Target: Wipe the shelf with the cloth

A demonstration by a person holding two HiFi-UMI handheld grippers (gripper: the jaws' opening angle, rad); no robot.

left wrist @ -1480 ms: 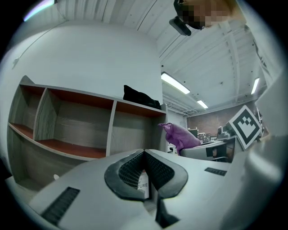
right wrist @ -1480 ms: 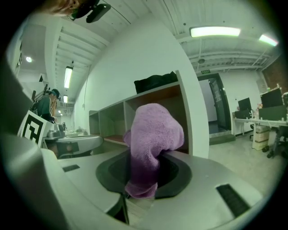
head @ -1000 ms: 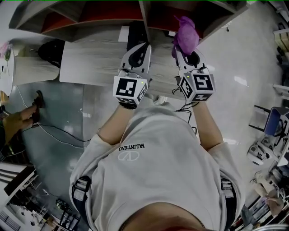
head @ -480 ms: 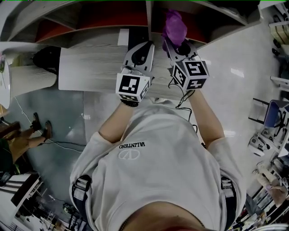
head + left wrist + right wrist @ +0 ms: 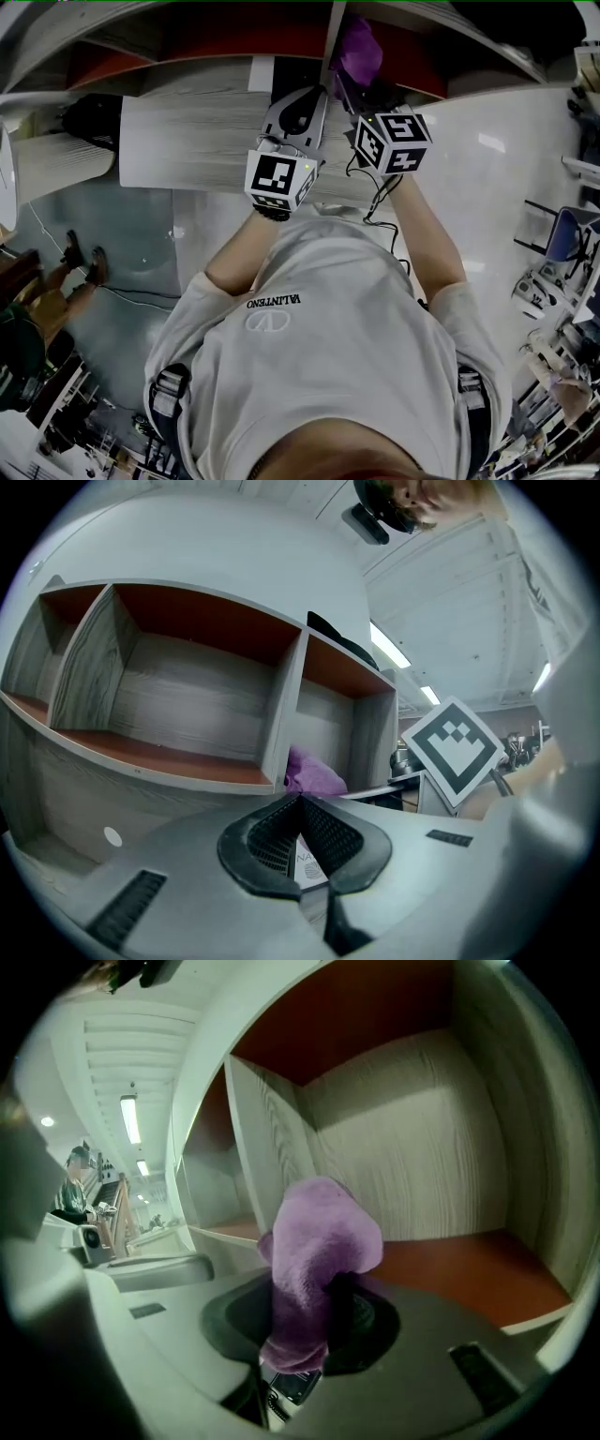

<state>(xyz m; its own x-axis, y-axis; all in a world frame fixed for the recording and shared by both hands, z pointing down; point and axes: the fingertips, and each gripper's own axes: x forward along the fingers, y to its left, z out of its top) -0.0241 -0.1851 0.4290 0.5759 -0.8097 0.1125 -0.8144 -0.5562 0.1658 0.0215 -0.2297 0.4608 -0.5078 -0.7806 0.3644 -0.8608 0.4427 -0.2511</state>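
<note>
Inside the shelf (image 5: 450, 1269), right gripper (image 5: 317, 1312) has its jaws clamped on the purple cloth (image 5: 319, 1241); left gripper (image 5: 300, 803) hangs out front, jaws pinched together, empty.

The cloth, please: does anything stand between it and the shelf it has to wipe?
Nothing visible does. The right claw holds the cloth just before the shelf bay, whose brown floor lies bare.

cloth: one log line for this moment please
right gripper: shut on cloth | left gripper: shut, empty | cloth: at mouth of shelf compartment
</note>
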